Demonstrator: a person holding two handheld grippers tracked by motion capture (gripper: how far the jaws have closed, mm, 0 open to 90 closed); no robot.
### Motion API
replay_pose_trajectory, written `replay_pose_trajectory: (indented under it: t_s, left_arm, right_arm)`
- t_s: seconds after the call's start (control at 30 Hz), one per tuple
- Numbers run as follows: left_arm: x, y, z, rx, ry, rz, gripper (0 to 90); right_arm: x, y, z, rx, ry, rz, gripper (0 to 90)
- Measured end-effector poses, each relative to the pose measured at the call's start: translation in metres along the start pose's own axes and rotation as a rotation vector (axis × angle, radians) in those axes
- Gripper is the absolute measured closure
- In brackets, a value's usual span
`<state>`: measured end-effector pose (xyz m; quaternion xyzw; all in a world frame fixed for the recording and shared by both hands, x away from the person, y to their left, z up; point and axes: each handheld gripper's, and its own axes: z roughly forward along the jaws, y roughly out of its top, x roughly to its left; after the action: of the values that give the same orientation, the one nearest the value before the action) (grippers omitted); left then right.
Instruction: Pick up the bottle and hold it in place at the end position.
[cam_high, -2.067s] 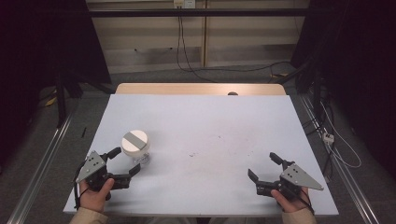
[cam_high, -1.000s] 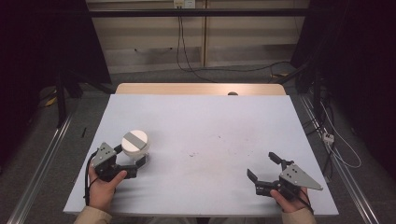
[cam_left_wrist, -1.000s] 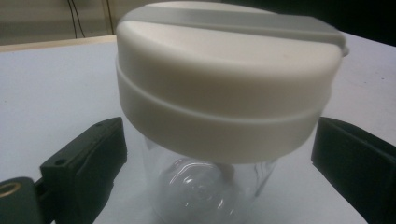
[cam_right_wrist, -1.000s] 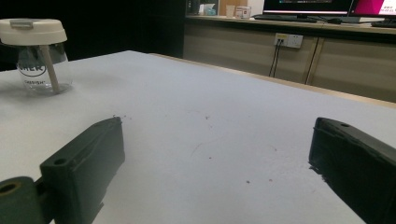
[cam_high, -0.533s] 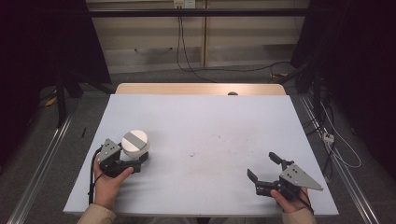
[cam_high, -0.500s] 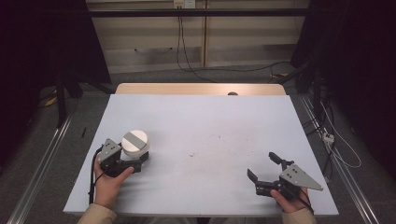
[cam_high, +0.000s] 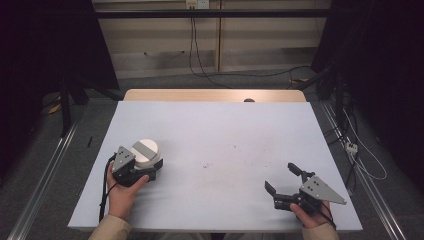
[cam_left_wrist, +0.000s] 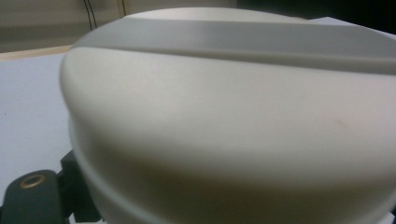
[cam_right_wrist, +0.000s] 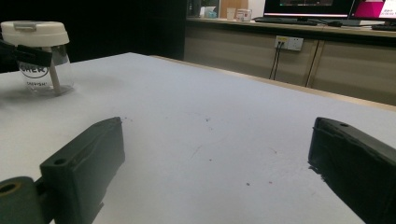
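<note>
Left tongs (cam_high: 142, 167) have just been closing around white-lidded jar (cam_right_wrist: 39, 53); right tongs (cam_high: 282, 181) gape wide.

Two handheld grippers were seen in the high view. The left gripper (cam_high: 147, 167), at the lower left of the frame, was built of black parts with a grey plate on top, and a black cable was looped from it beside the left hand (cam_high: 121, 192). The right gripper (cam_high: 283, 178), at the lower right, was topped by a grey three-cornered plate dotted with small screws. Light beige sleeves were worn. In the right gripper view, blocky black jaws with round holes were shown.
</note>
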<state>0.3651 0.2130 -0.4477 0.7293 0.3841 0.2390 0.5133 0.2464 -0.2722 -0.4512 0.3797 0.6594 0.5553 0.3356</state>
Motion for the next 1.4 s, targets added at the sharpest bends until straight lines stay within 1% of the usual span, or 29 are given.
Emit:
replay_pose_trajectory:
  t_s: [0.03, 0.13, 0.27, 0.37, 0.4, 0.43, 0.47, 0.5, 0.53, 0.6, 0.63, 0.77, 0.87, 0.93, 0.97, 1.0, 1.03, 1.07, 1.1, 1.17, 1.2, 1.23, 1.27, 1.3, 1.37, 1.4]
  left_arm:
    - [0.0, 0.0, 0.0, 0.004, 0.001, 0.01, 12.5]
    - [-0.001, 0.0, 0.0, 0.002, 0.003, 0.01, 12.8]
    - [0.0, 0.001, 0.0, 0.01, 0.001, 0.039, 14.1]
    - [0.001, 0.001, 0.0, 0.007, -0.004, 0.042, 14.5]
    - [0.001, 0.001, 0.0, -0.002, -0.005, 0.037, 14.8]
    - [0.002, 0.001, -0.001, 0.001, -0.012, 0.05, 16.1]
    - [0.001, 0.001, -0.001, -0.007, -0.016, 0.044, 18.4]
    - [0.001, 0.001, -0.001, -0.007, -0.016, 0.044, 18.5]
    - [0.0, 0.002, -0.002, -0.025, -0.021, 0.059, 18.4]
    - [-0.001, 0.004, -0.003, -0.031, -0.016, 0.066, 18.5]
    - [-0.002, 0.004, -0.003, -0.039, -0.021, 0.06, 18.5]
    - [-0.001, 0.006, -0.004, -0.055, -0.034, 0.062, 18.5]
    - [-0.002, 0.006, -0.004, -0.057, -0.039, 0.06, 18.5]
    - [-0.004, 0.008, -0.004, -0.061, -0.049, 0.063, 18.5]
    - [-0.004, 0.009, -0.004, -0.064, -0.053, 0.072, 18.5]
    - [-0.005, 0.01, -0.003, -0.069, -0.053, 0.067, 18.5]
    - [-0.006, 0.011, -0.003, -0.074, -0.057, 0.076, 18.5]
    - [-0.006, 0.011, -0.003, -0.074, -0.057, 0.076, 18.5]
    - [-0.007, 0.013, -0.002, -0.078, -0.063, 0.065, 18.5]
    - [-0.008, 0.015, 0.001, -0.082, -0.071, 0.066, 18.5]
    - [-0.009, 0.017, 0.003, -0.081, -0.073, 0.075, 18.5]
    - [-0.009, 0.017, 0.003, -0.081, -0.073, 0.075, 18.5]
    - [-0.011, 0.019, 0.006, -0.081, -0.083, 0.078, 18.5]
    - [-0.012, 0.02, 0.008, -0.08, -0.086, 0.087, 18.5]
    - [-0.013, 0.021, 0.01, -0.083, -0.087, 0.086, 18.5]
    - [-0.015, 0.023, 0.013, -0.084, -0.096, 0.091, 18.5]
  right_arm:
    - [0.0, 0.0, 0.0, -0.002, -0.001, 0.002, 3.3]
    - [0.0, 0.0, 0.0, -0.001, -0.001, 0.002, 3.3]
    - [0.0, 0.0, 0.0, -0.003, 0.002, -0.001, 3.4]
    - [0.0, 0.0, 0.0, -0.005, 0.004, -0.002, 3.4]
    - [0.0, 0.0, 0.0, -0.005, 0.004, -0.001, 3.4]
    - [0.0, 0.0, 0.0, -0.006, 0.001, 0.0, 3.4]
    - [0.0, 0.0, 0.0, -0.007, 0.001, 0.0, 3.4]
    - [0.0, 0.0, 0.0, -0.009, 0.002, -0.001, 3.4]
    - [0.0, 0.001, 0.0, -0.009, 0.003, -0.001, 3.4]
    - [0.0, 0.001, 0.0, -0.009, 0.003, -0.002, 3.4]
    - [0.0, 0.0, 0.0, -0.01, 0.003, -0.003, 3.4]
    - [0.0, 0.001, 0.0, -0.011, 0.003, -0.003, 3.4]
    - [0.0, 0.001, 0.001, -0.01, 0.001, -0.005, 3.4]
    - [0.0, 0.001, 0.001, -0.011, 0.0, -0.001, 3.4]
    - [0.0, 0.001, 0.001, -0.011, 0.0, 0.001, 3.3]
    - [0.0, 0.001, 0.001, -0.011, 0.001, 0.001, 3.4]
    - [0.0, 0.001, 0.001, -0.009, 0.0, 0.004, 3.4]
    - [0.0, 0.001, 0.001, -0.008, 0.0, 0.004, 3.4]
    - [0.0, 0.001, 0.001, -0.007, 0.002, 0.004, 3.4]
    - [0.0, 0.001, 0.002, -0.008, 0.003, 0.008, 3.3]
    - [0.0, 0.001, 0.002, -0.004, 0.003, 0.0, 3.3]
    - [0.0, 0.001, 0.002, -0.004, 0.003, 0.0, 3.3]
    - [0.0, 0.001, 0.002, -0.004, 0.001, 0.0, 3.3]
    - [0.0, 0.001, 0.002, -0.004, 0.002, 0.001, 3.3]
    - [0.0, 0.001, 0.002, -0.003, 0.001, 0.0, 3.3]
    - [0.0, 0.001, 0.003, -0.005, 0.002, 0.004, 3.3]
